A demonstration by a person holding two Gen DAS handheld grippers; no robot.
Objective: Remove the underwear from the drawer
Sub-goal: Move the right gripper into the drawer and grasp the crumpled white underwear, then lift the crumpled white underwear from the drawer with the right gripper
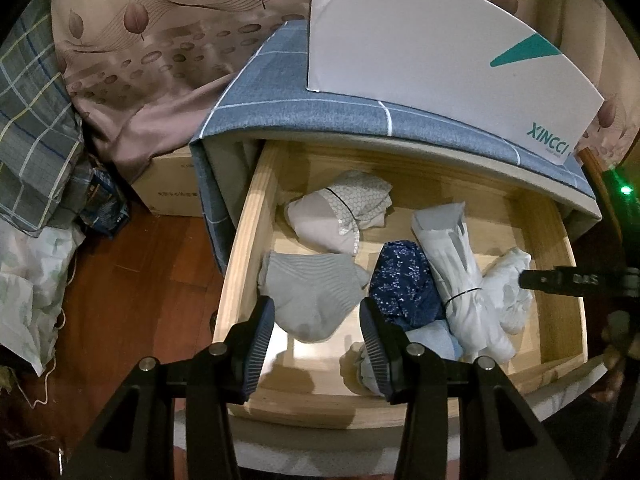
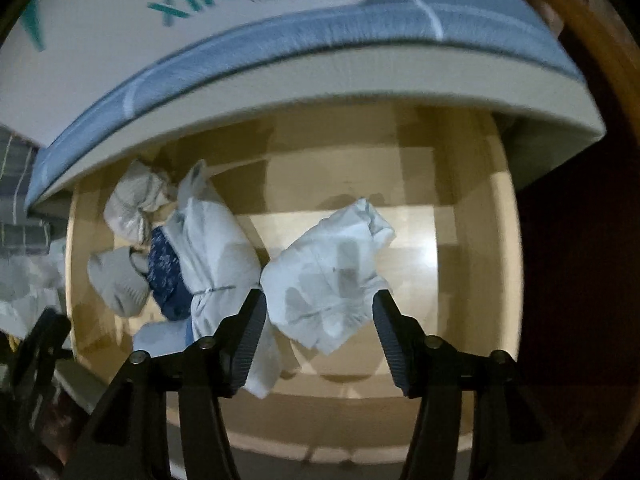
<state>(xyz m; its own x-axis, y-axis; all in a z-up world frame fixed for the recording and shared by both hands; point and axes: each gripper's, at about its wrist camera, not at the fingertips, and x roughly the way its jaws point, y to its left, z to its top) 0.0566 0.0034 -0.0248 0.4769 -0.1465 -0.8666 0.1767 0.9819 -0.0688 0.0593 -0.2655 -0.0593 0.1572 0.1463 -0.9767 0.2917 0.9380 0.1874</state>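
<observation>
Holding open: wooden drawer (image 1: pixel 256 216), pulled out from under a blue checked cabinet top (image 1: pixel 280 92) bearing a white box (image 1: pixel 420 40).

Contents, none yet removed; task at its opening stage, lift-out still to do:
- pale honeycomb-print bundle (image 1: pixel 344 212), far left.
- grey ribbed piece (image 1: pixel 312 292), near left.
- navy floral piece (image 1: pixel 404 284), centre.
- white roll (image 1: pixel 456 264) tied with a thin band, centre right, lying near-to-far.
- white crumpled underwear (image 2: pixel 332 276), right of the roll and touching it near the band; likely the piece aimed at, judged from the tongs poised over it.
- light blue item (image 1: pixel 436 340), near edge, partly hidden behind the left tongs.

Left gripper (image 1: pixel 318 344): jaws partly apart, nothing between the pads; poised over the near rim, the grey ribbed piece just beyond the tips, not touched.

Right gripper (image 2: pixel 320 340): jaws partly apart, no cloth pinched; pointing steeply down into the right half. White crumpled underwear lies between and just beyond the two tips, its near corner reaching down into the gap; left pad close against its left edge, contact not certain through motion blur. Right pad apart from it. In the left wrist view, one black finger (image 1: pixel 568 280) of these tongs enters from the right, tip at the same white cloth.

Remaining: close on the cloth, raise clear of the drawer walls.
</observation>
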